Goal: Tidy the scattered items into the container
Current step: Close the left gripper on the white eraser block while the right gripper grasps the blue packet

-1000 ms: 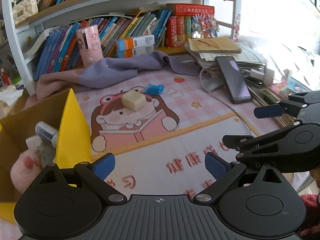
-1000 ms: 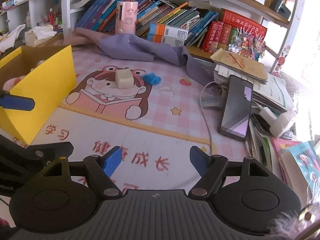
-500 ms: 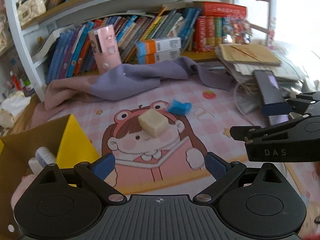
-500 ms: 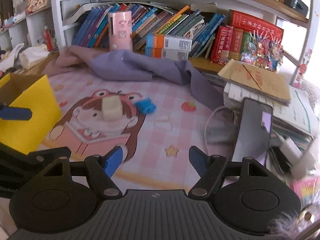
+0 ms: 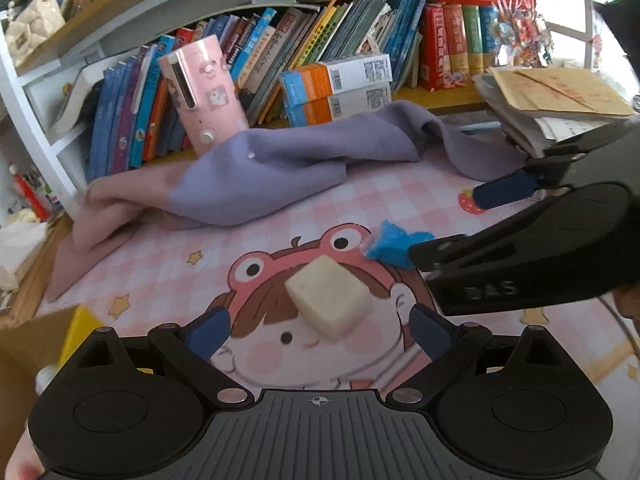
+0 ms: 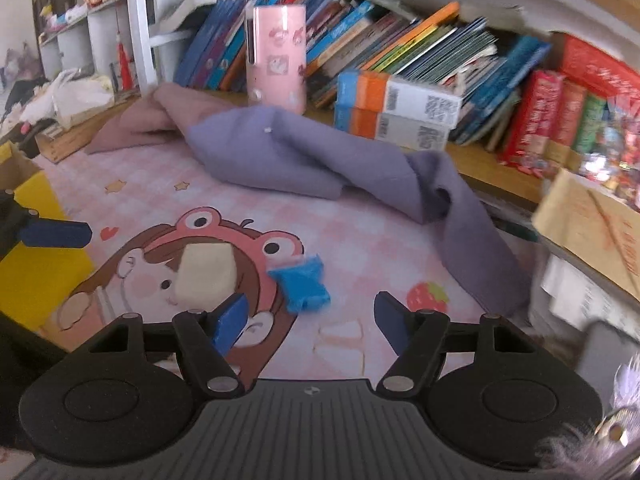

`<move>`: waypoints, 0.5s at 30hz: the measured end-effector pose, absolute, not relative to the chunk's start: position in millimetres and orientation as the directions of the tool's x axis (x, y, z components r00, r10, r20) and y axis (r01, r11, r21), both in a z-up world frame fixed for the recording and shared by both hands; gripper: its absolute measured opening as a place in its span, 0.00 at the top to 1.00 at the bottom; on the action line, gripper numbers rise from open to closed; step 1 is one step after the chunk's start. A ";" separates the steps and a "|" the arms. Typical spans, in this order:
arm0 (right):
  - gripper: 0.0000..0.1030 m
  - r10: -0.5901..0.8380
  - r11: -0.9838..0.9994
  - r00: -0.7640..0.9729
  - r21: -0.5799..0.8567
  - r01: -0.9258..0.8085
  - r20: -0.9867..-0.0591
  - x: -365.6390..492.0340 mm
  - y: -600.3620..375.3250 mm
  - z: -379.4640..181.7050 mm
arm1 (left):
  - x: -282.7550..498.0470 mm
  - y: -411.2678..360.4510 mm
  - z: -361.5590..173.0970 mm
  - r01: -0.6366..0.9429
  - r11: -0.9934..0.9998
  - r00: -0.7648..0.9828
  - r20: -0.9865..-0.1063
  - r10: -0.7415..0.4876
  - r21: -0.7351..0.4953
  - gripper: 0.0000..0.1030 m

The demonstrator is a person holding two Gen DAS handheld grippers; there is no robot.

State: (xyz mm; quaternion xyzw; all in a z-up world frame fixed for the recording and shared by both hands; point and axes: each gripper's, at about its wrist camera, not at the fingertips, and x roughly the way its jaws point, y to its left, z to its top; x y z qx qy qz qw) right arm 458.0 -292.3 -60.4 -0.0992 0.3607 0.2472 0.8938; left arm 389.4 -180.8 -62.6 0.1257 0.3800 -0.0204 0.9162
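On the desk, under both cameras: a pink checked mat (image 5: pixel 400 196) with a cartoon child in a frog hat covers the surface.
Cream block (image 5: pixel 328 302): it lies on the cartoon face, at 12 o'clock from the left gripper (image 5: pixel 318 330), between the lines of the two pads but ahead of them; I cannot tell that they touch it.
Blue piece (image 6: pixel 302 288): a small crumpled blue thing on the mat, just beside the cream block, at about 11 o'clock from the right gripper (image 6: pixel 312 320).
Left gripper fingers: spread wide, pinching nothing.
Right gripper fingers: apart and empty; its jaws have just been closing a little, with nothing between them.
Container: a yellow box (image 6: pixel 36 264) with a brown inside stands at the left edge of the mat, at 9 o'clock in the right wrist view and 8 o'clock in the left wrist view.
Cloth (image 5: pixel 272 168): a purple and dusty-pink cloth lies crumpled along the far edge of the mat, at 12 o'clock.
Back of the room: a white shelf full of leaning books (image 5: pixel 344 40); a pink cylinder (image 5: pixel 204 92) with stickers stands before them, and two stacked orange-and-blue cartons (image 5: pixel 340 88) are just beside it.
Right side: a pile of papers with a brown envelope (image 5: pixel 560 92) on top, at 2 o'clock.
Left side: a white beaded bag (image 5: pixel 32 28) on the upper shelf, at 10 o'clock.
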 end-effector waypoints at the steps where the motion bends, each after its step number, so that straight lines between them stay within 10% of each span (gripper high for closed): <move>1: 0.36 0.371 0.857 0.607 0.007 -0.516 -0.703 465.1 -290.6 -63.6 | 394.7 -182.1 -65.8 0.132 0.968 0.708 -0.704 0.060 0.215 0.06; 15: 0.49 0.410 0.822 0.463 0.099 -0.560 -0.786 517.1 -276.1 -95.1 | 442.4 -177.4 -103.3 0.083 0.977 0.655 -0.750 0.093 0.194 0.17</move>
